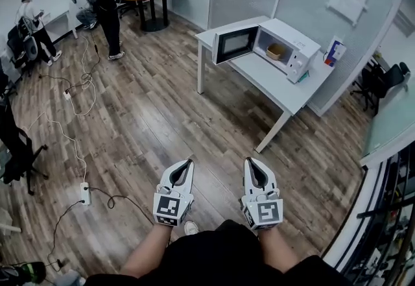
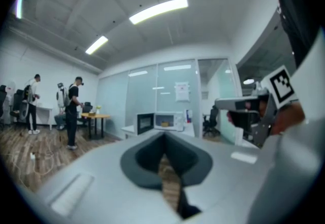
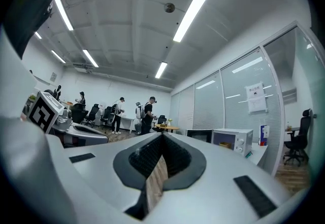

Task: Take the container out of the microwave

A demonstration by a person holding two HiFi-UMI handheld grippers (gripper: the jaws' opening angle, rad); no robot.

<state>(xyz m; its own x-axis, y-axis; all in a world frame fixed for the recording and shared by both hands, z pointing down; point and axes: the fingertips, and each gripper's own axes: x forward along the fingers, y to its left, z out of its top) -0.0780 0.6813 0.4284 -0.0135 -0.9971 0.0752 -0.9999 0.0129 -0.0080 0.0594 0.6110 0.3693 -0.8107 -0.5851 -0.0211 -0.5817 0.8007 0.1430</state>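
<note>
1. Nearest, both grippers are pointing level and hanging well apart from the microwave: the left gripper is sitting clenched on nothing, and the right gripper is likewise showing its jaws pressed together and empty
2. Judging by that, the approach is only beginning. The person is needing to cross the wood-plank floor first, and one gripper's jaws are needing to spread before reaching in
3. Further off, the white table is carrying the boxy white microwave along its far edge, with the dark-glassed door already standing open toward the table's left corner
4. Inside the cavity, the container is sitting as a small, round, tan bowl. It is looking light, and its rim is seeming the likeliest part to pinch
</note>
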